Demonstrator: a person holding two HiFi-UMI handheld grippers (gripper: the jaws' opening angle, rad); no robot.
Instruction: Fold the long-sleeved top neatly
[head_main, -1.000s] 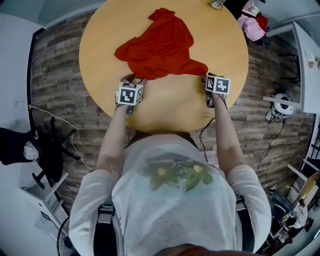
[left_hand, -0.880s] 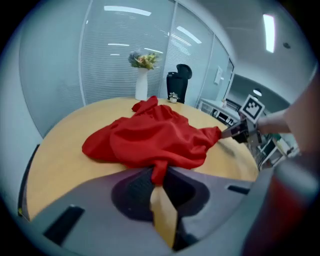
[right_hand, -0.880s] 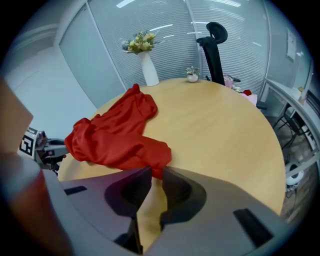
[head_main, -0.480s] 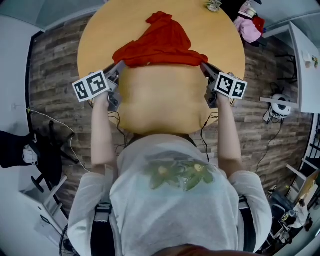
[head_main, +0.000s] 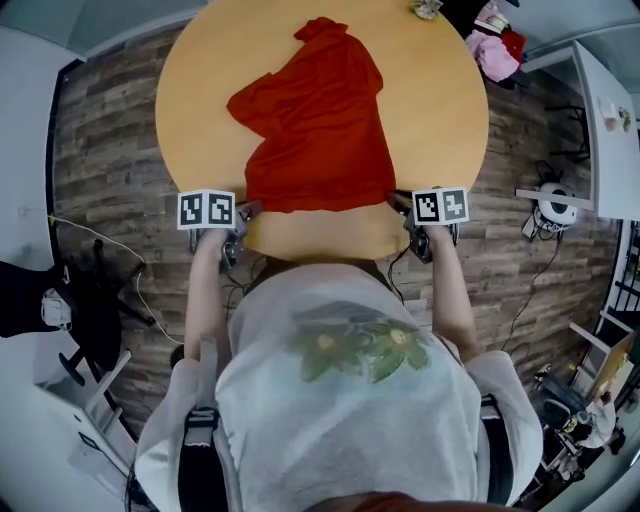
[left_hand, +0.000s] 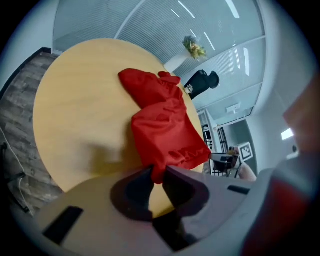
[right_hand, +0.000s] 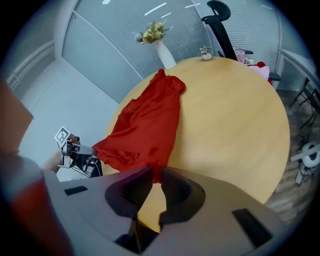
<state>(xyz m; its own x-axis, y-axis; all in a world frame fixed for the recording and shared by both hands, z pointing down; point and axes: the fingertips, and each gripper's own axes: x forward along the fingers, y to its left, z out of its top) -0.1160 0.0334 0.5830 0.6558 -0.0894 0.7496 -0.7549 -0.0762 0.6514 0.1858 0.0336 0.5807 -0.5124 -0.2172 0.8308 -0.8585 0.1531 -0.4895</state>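
Note:
A red long-sleeved top (head_main: 315, 130) lies spread on the round wooden table (head_main: 430, 120), its near hem stretched straight between my two grippers. My left gripper (head_main: 250, 208) holds the hem's left corner; its jaws have just been closing and red cloth (left_hand: 165, 125) is pinched between them (left_hand: 157, 175). At the hem's right corner my right gripper (head_main: 395, 200) has likewise just been closing, and the top (right_hand: 145, 125) is clamped in it (right_hand: 155, 175). Both grippers sit near the table's front edge. The far part of the top stays bunched.
A vase of flowers (right_hand: 159, 42) stands at the table's far edge. Behind it are an office chair (right_hand: 222, 20) and pink clothes (head_main: 495, 45). Wood-plank floor (head_main: 110, 150) with cables surrounds the table.
Both grippers took hold of the near hem, lifted and spread it, then pulled it back toward the front edge. The top now lies longer and flatter.

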